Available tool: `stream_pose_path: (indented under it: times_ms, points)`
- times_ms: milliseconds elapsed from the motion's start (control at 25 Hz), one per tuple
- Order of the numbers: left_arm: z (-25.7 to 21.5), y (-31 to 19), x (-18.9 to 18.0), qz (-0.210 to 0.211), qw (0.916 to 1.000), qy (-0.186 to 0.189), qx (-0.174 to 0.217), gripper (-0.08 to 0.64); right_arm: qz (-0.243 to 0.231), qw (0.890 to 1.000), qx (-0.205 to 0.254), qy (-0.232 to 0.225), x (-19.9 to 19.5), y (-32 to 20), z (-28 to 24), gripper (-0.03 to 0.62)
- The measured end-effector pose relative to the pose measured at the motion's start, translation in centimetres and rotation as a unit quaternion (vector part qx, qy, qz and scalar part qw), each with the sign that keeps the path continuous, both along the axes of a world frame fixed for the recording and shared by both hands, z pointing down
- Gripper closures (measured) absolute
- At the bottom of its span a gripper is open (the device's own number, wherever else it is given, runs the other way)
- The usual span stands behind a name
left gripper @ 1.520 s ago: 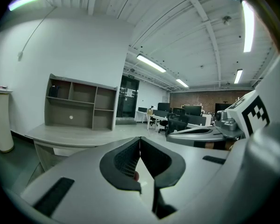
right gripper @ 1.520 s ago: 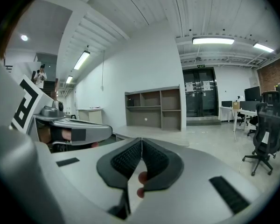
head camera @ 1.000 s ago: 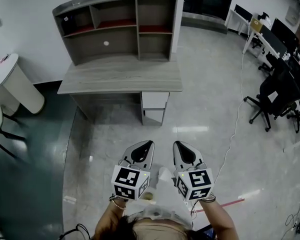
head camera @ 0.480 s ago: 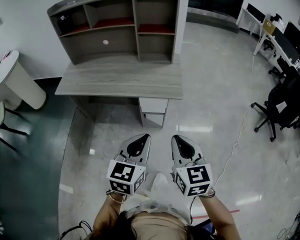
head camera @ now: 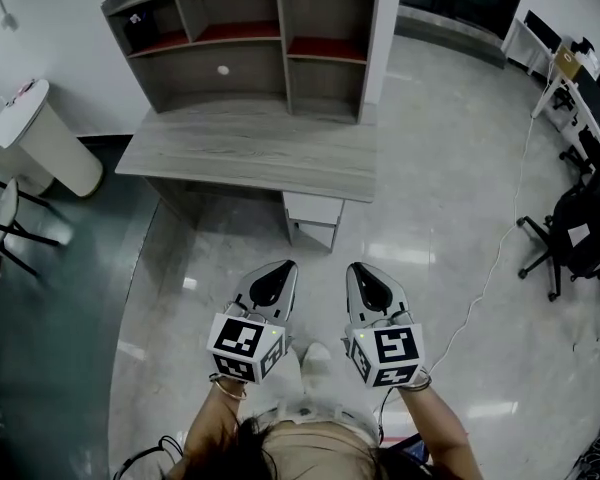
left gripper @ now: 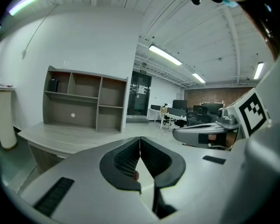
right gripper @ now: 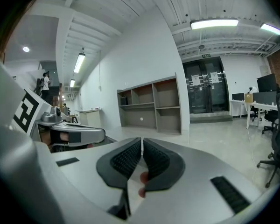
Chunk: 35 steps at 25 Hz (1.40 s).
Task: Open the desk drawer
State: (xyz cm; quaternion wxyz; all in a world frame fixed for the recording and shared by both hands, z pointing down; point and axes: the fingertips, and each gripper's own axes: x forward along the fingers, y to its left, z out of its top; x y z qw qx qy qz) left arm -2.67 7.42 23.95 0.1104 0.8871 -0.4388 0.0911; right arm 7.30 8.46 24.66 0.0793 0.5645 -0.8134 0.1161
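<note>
A grey wooden desk [head camera: 250,153] with a shelf hutch [head camera: 250,38] stands against the wall. Its white drawer unit [head camera: 313,218] sits under the right end, drawer fronts flush. Both grippers hover over the floor, well short of the desk. My left gripper [head camera: 280,271] is shut with nothing between its jaws, and my right gripper [head camera: 363,271] beside it is shut and empty too. The left gripper view shows the desk [left gripper: 60,136] and hutch [left gripper: 84,104] ahead. In the right gripper view the hutch [right gripper: 151,106] is ahead and the left gripper [right gripper: 72,132] is at the left.
A white round-topped table [head camera: 35,143] and a black chair [head camera: 5,223] stand left of the desk. Office chairs [head camera: 580,238] and desks with monitors [head camera: 580,78] fill the right side. A white cable [head camera: 500,238] trails over the glossy floor. Glass doors [right gripper: 205,87] lie beyond.
Both grippers have moved forward together toward the desk, which now sits closer and slightly turned in the head view. Their jaws stay shut.
</note>
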Motion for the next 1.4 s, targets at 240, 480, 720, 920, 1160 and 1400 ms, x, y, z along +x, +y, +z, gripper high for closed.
stream_pose_path:
  times_ms: [240, 480, 720, 920, 1160, 1400]
  points:
    - [-0.1, -1.6, -0.3, -0.004, 0.9999, 0.003, 0.012, 0.549, 0.000, 1.000, -0.005, 0.001, 0.3, -1.6, 0.6, 0.569]
    - [0.7, -4.0, -1.2, -0.014, 0.9998, 0.004, 0.010, 0.549, 0.007, 1.000, -0.007, 0.006, 0.3, -3.6, 1.5, 0.569]
    - [1.9, -7.1, -2.1, -0.006, 1.0000, 0.002, 0.007, 0.549, 0.016, 1.000, -0.018, 0.013, -0.2, -6.4, 2.7, 0.569]
    - [3.3, -9.8, -2.8, 0.001, 1.0000, 0.001, 0.001, 0.549, 0.025, 0.999, -0.030, 0.021, -0.5, -8.8, 3.8, 0.569]
    - [5.4, -12.7, -3.4, 0.001, 0.9999, 0.001, -0.013, 0.548, 0.040, 0.998, -0.046, 0.025, -0.8, -11.5, 5.8, 0.568]
    - [7.1, -14.7, -3.0, 0.016, 0.9996, 0.002, -0.023, 0.548, 0.047, 0.997, -0.064, 0.026, -1.3, -13.7, 7.4, 0.568]
